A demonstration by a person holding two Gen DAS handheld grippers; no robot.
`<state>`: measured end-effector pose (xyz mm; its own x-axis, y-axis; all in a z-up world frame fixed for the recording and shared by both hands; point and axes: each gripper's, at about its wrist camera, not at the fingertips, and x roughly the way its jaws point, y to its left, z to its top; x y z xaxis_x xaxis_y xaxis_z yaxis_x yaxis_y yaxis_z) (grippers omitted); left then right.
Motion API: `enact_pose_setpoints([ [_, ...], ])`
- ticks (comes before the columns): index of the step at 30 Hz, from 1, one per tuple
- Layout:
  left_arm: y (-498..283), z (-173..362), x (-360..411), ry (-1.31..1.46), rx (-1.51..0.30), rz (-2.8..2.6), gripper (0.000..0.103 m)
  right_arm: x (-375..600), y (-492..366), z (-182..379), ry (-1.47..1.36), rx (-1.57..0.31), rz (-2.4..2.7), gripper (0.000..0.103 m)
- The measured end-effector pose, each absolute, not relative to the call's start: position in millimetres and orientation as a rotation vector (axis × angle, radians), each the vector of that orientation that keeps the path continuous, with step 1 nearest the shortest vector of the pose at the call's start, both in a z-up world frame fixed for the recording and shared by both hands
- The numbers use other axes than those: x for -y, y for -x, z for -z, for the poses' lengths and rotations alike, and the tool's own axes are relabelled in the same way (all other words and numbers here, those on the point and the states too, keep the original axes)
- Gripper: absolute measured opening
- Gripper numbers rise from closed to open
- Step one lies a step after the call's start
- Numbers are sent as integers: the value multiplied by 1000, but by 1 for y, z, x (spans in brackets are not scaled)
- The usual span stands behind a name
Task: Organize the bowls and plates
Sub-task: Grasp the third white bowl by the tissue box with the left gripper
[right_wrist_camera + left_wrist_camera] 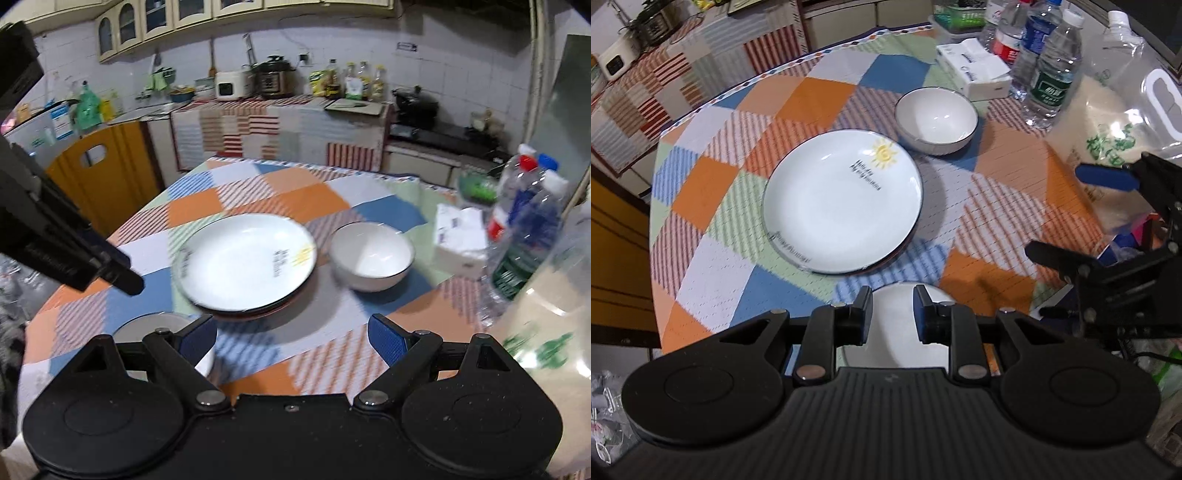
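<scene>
Two stacked plates (842, 203) lie mid-bench on the checked cloth (713, 254), a white bowl (936, 120) close by at one o'clock and another bowl (897, 332) at six. The left tongs (891, 314) hover narrow and empty above that near bowl; the right tongs (291, 338) gape wide, empty.
</scene>
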<state>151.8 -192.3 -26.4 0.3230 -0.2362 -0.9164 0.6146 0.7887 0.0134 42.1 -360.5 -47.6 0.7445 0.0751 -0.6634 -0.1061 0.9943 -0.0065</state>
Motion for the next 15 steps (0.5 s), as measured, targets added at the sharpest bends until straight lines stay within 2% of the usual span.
enact_pose_setpoints([
  [4,-167,22,208,-392,-1107,582,23,376,-52,43,86,-704,-61,92],
  [7,-183,22,218,-387,-1091,587,29,385,-62,46,109,-688,-42,94],
  [9,-195,25,224,-371,-1069,588,38,390,-71,51,124,-673,-30,95],
  [13,-216,34,238,-364,-995,614,50,402,-92,68,117,-648,-6,95],
  [15,-230,41,246,-339,-970,622,63,405,-105,81,104,-651,13,95],
])
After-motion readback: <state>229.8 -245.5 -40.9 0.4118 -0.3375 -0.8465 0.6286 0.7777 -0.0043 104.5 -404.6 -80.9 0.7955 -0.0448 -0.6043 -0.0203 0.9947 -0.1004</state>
